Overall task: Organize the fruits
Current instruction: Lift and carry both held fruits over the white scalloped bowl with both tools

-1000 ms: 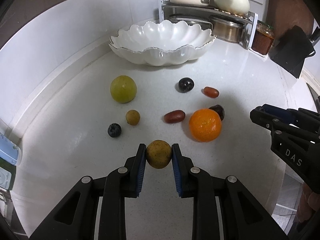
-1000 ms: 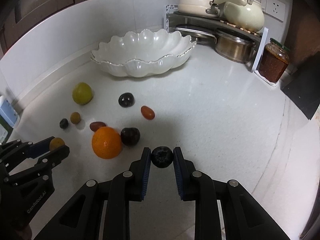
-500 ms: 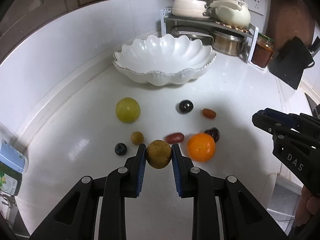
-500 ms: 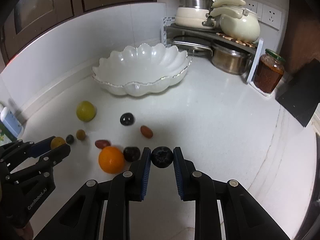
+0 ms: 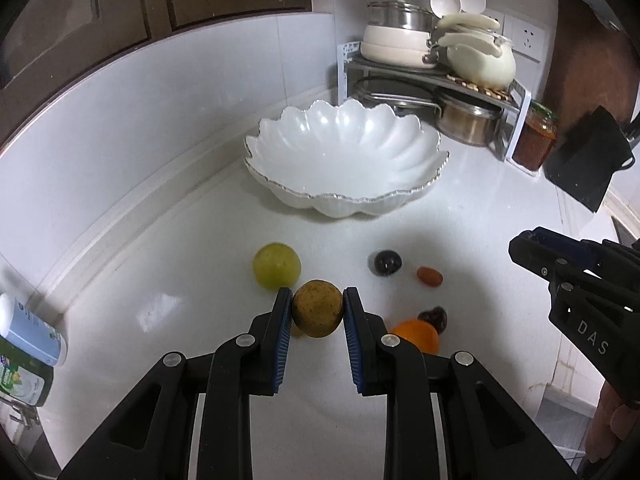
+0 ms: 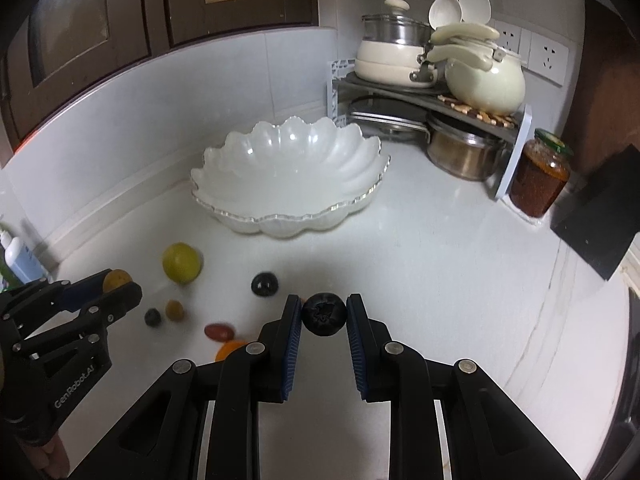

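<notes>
My left gripper [image 5: 317, 312] is shut on a small brown-yellow round fruit [image 5: 318, 307], held above the white counter. My right gripper [image 6: 323, 314] is shut on a dark blueberry [image 6: 323, 314], also lifted. The empty white scalloped bowl [image 5: 344, 156] stands farther back, beyond both grippers. On the counter below lie a green round fruit [image 5: 276, 265], a dark plum [image 5: 387, 263], a small red fruit [image 5: 429, 276], an orange [image 5: 416, 334] partly hidden by my finger, and a dark fruit [image 5: 435, 316]. In the right wrist view a second blueberry [image 6: 152, 317] and a small yellow fruit [image 6: 175, 309] lie near the left gripper [image 6: 116, 286].
A metal rack [image 6: 432, 100] with pots and a cream kettle [image 6: 484, 76] fills the back right corner. A jar of red preserve [image 6: 540, 176] stands beside it. A black object [image 6: 592, 216] lies at the right. Bottles [image 5: 28, 332] stand at the left edge.
Both grippers have risen with their fruit still held. The fruit on the counter now look smaller and lower in view, and the bowl shows farther down the frame.
</notes>
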Action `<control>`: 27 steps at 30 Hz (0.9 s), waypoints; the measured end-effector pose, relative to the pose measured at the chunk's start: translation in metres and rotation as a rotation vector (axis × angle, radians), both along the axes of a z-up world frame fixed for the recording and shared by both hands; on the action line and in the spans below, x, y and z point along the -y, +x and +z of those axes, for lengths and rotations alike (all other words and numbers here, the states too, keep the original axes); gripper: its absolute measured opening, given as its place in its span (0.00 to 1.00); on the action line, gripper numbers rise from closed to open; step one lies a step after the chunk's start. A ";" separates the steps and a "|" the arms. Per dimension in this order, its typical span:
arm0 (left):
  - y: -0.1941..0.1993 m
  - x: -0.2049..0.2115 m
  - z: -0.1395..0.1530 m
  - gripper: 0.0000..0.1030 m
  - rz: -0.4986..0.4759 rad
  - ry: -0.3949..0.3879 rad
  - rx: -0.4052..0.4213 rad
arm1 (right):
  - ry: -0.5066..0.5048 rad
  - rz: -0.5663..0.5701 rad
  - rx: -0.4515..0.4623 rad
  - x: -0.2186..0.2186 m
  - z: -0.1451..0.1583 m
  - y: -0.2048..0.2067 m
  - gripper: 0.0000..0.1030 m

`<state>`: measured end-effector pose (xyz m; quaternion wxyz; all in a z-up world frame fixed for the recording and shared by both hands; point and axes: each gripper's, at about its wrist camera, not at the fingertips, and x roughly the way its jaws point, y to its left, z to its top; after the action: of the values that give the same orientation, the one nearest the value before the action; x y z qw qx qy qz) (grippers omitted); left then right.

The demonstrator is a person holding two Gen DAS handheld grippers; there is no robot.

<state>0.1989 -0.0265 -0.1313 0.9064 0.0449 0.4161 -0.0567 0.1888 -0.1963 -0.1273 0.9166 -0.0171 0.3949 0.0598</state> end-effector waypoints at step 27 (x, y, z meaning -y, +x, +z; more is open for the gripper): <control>0.083 -0.015 0.039 0.25 -0.042 -0.029 0.087 | -0.001 -0.035 0.072 -0.007 0.032 0.078 0.24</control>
<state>0.2817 -0.0114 -0.0926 0.9228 0.0428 0.3745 -0.0799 0.2665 -0.1889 -0.0949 0.9311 -0.0127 0.3620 0.0428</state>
